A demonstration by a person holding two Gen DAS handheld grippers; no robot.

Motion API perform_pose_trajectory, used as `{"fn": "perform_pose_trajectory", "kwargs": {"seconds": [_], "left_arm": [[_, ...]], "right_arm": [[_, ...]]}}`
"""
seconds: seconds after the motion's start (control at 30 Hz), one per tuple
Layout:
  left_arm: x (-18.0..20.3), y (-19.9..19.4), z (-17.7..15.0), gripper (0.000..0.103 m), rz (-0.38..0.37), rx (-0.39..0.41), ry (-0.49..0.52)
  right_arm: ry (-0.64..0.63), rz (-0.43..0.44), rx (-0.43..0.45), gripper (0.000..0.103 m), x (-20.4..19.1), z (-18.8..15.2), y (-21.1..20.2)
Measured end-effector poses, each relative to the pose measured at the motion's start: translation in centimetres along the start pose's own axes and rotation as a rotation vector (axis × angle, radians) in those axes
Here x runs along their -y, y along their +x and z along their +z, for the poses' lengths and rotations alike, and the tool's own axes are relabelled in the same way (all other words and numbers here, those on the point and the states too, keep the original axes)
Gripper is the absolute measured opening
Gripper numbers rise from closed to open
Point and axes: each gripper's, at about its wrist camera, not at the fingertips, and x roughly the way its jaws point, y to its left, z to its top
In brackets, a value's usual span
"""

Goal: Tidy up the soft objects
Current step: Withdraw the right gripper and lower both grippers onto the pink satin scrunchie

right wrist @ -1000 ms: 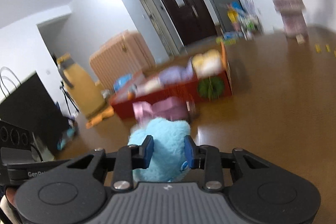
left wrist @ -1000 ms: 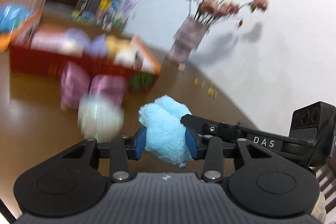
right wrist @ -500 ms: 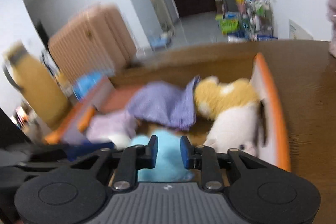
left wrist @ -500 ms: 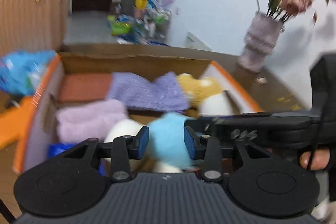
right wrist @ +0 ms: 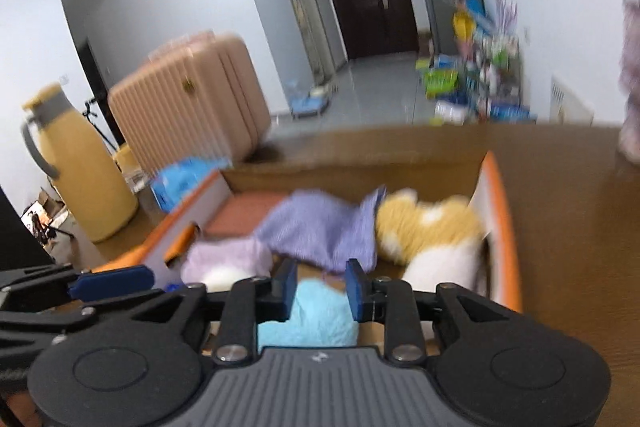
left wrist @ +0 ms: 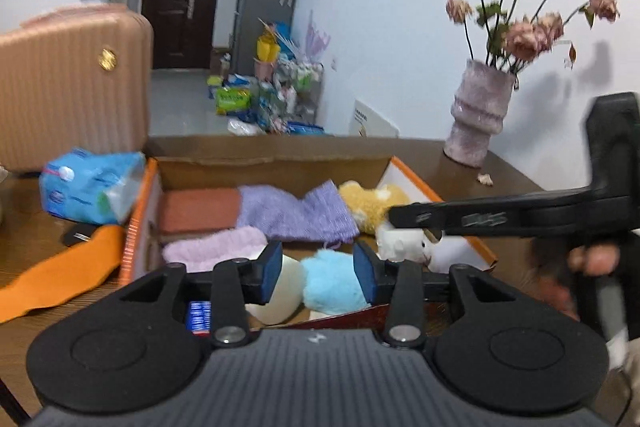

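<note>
A fluffy light-blue plush (left wrist: 334,283) lies in the near part of the orange-rimmed cardboard box (left wrist: 141,195), beside a cream soft piece (left wrist: 282,287). My left gripper (left wrist: 318,271) is open above it, fingers on either side, not touching. My right gripper (right wrist: 320,289) is also open over the same blue plush (right wrist: 316,315); it shows from the side in the left wrist view (left wrist: 472,217). The box also holds a purple cloth (left wrist: 296,213), a lilac fuzzy piece (left wrist: 216,251), a yellow plush (left wrist: 372,205), a white plush (left wrist: 404,245) and a brown pad (left wrist: 198,209).
The box sits on a brown wooden table (left wrist: 472,179). A vase of dried pink flowers (left wrist: 478,115) stands at the back right. A blue tissue pack (left wrist: 90,185) and orange cloth (left wrist: 60,271) lie left of the box. A pink suitcase (left wrist: 68,83) and yellow jug (right wrist: 76,163) stand beyond.
Both grippers carried the blue plush from over the table to the box, then opened. The plush now rests in the box, free of both grippers.
</note>
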Motion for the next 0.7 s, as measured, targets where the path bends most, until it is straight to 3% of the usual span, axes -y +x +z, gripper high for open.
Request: {"fn": "perform_pose_trajectory", "kwargs": {"seconds": [0.13,0.3,0.5,0.7], "left_arm": [[-0.1,-4.6,-0.2,0.062,0.033,0.062,0.012],[-0.1,-8.7,-1.1,0.066,0.079,0.073,0.021],[1.5,-11.8,-2.2,0.070,0.079,0.105,0.026],[2.9,-13.5,-7.1,0.071,0.048,0.060,0.005]], "right_arm": [[-0.078,-0.049,0.074,0.041,-0.6,-0.1,-6.0],[-0.109,-0.112,0.116,0.046,-0.3,-2.0,-11.7],[-0.102,-0.103,0.162,0.047,-1.4,-3.4,-15.3],[-0.120,-0.090,0.155,0.054,-3.0,-8.8,-16.9]]}}
